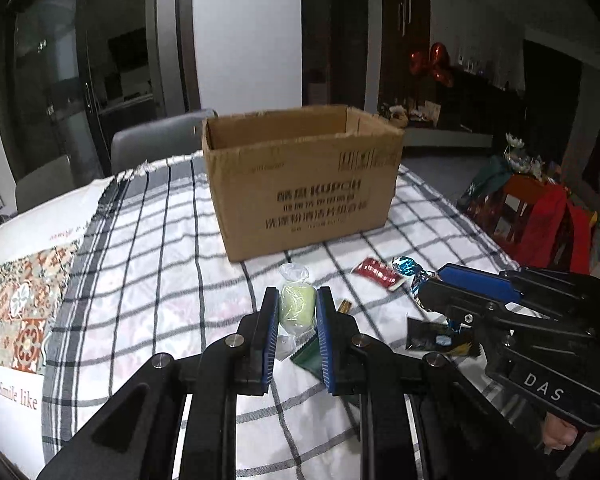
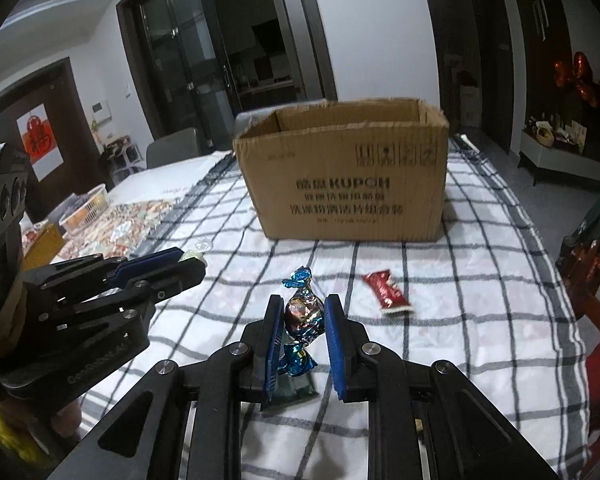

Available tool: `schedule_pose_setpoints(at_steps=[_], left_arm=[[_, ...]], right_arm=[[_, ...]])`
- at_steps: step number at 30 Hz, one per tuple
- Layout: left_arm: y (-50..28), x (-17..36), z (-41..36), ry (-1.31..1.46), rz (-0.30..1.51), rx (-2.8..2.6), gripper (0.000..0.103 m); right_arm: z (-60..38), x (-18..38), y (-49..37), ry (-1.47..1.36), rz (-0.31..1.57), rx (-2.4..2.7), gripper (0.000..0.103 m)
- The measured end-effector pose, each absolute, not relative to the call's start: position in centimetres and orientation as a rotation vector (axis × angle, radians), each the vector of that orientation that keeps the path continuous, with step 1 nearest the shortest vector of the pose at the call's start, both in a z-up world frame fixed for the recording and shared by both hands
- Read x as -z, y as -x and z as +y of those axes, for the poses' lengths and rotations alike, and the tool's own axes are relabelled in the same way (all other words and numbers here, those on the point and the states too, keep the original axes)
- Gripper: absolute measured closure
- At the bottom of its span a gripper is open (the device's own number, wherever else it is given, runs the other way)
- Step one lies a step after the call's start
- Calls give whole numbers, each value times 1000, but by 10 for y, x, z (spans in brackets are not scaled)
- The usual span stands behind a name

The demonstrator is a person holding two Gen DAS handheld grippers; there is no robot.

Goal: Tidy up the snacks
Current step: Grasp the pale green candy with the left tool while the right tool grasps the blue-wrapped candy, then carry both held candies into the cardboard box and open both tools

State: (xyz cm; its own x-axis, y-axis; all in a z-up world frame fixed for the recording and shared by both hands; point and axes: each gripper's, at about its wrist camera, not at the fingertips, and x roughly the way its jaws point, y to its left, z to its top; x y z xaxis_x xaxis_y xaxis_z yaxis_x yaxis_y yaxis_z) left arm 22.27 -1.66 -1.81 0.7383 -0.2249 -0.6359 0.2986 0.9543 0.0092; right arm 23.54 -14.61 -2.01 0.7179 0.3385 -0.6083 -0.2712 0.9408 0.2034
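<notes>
Left wrist view: left gripper (image 1: pixel 297 308) clamped on a pale green sweet (image 1: pixel 298 309) in clear wrap, blue pads pressing both sides, held clear of the table (image 1: pixel 140 280). Open box (image 1: pixel 304 176) upright on the checked cloth (image 1: pixel 172 248), toward the far edge, well beyond the sweet. Red packet (image 1: pixel 377 273) flat on the cloth between box and near edge, off to the right. Right gripper (image 1: pixel 430 280) alongside at right, blue foil of a candy (image 1: pixel 406 266) showing at its tip. Dark sachet (image 1: pixel 440 338) on the cloth under that gripper; green packet (image 1: pixel 309 358) on the cloth beneath the left fingers.

Right wrist view: right gripper (image 2: pixel 304 318) clamped on the foil candy (image 2: pixel 303 316), blue twisted ends sticking out above and below the pads, raised off the cloth (image 2: pixel 460 280). Box (image 2: pixel 344 168) straight ahead toward the far edge. Red packet (image 2: pixel 386 294) on the cloth right of the candy, apart from it. Left gripper (image 2: pixel 188 260) at left, pale sweet (image 2: pixel 192 255) just visible at its tip
</notes>
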Motion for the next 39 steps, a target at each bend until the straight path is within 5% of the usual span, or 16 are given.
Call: schedule_pose_setpoints(at_steps=[39], left_arm=[[-334, -76, -40, -145, 510, 279, 84]], right_arm=[[-175, -82, -361, -116, 527, -323, 81]])
